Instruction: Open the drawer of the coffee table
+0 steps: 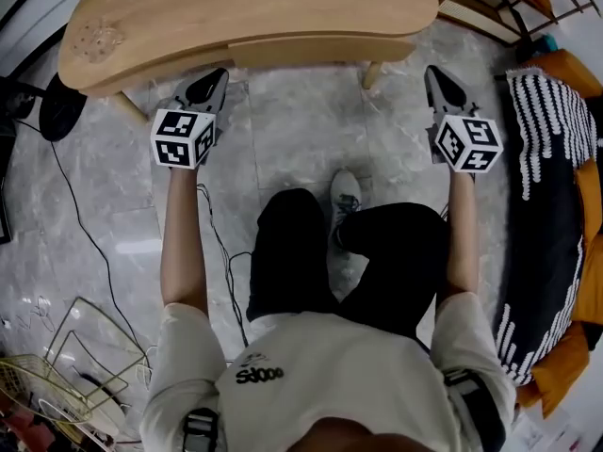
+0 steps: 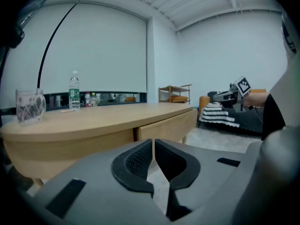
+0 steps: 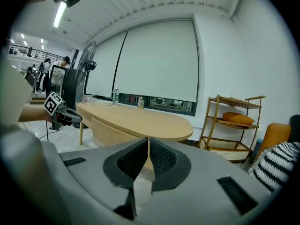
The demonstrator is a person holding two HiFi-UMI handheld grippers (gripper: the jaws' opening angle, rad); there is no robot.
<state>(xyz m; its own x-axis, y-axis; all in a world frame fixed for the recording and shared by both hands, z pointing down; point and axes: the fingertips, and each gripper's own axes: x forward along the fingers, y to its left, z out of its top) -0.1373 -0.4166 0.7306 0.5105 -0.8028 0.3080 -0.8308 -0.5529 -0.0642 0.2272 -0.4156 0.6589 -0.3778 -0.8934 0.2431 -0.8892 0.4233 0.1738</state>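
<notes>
A bottle (image 2: 74,90) stands on the coffee table (image 2: 103,116); the drawer (image 2: 166,127) sits beneath its top.

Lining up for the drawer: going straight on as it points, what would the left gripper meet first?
Most likely the drawer front, near its left end, on the coffee table; the left gripper, shut and empty, points at it. Depth is unclear.

The top edge chopped off the coffee table (image 1: 245,12) in the head view, and its overhang hid nearly all of the drawer (image 1: 320,52) front. The bottle (image 2: 74,90) label was too small to read. The wire rack (image 1: 38,384) ran off the lower-left corner.
</notes>
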